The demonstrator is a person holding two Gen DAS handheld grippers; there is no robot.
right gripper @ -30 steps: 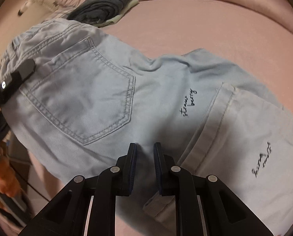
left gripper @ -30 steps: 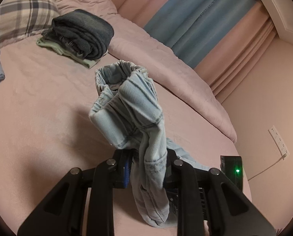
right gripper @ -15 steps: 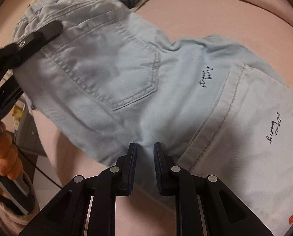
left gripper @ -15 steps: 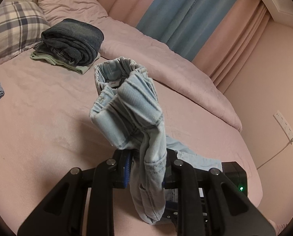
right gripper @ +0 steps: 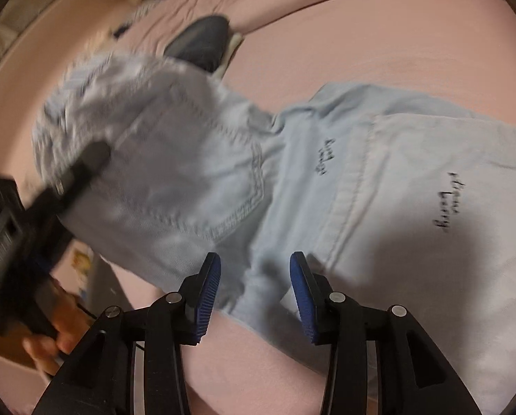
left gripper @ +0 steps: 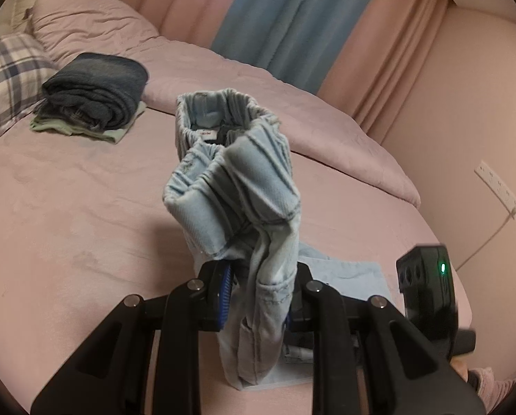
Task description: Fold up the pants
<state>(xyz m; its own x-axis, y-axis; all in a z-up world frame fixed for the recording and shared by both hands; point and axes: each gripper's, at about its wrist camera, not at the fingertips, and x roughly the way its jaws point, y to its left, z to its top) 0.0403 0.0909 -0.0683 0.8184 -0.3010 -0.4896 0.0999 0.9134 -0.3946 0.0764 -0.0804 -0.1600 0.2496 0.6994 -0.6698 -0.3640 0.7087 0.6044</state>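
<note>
Light blue pants (right gripper: 327, 190) lie on the pink bed (left gripper: 67, 235), their legs doubled over at the right. My left gripper (left gripper: 261, 276) is shut on the bunched waistband (left gripper: 233, 186) and holds it up off the bed; one of its black fingers (right gripper: 84, 162) shows, blurred, against the back pocket. My right gripper (right gripper: 254, 276) sits low at the pants' near edge, and its jaws are opening. A fold of the fabric lies between the blue pads (right gripper: 206, 297), which do not press on it. The right gripper's body (left gripper: 427, 287) shows in the left wrist view.
A stack of folded dark jeans (left gripper: 95, 93) on a green garment sits at the back left beside a plaid pillow (left gripper: 5, 76). A pink duvet (left gripper: 258, 103) runs along the far side, with curtains behind it. A wall socket (left gripper: 496, 186) is at the right. A hand (right gripper: 46, 349) grips the left tool.
My right gripper's jaws, narrow on the pants' edge before, now stand wide apart. The left gripper has carried the raised waistband across, and both views have swung.
</note>
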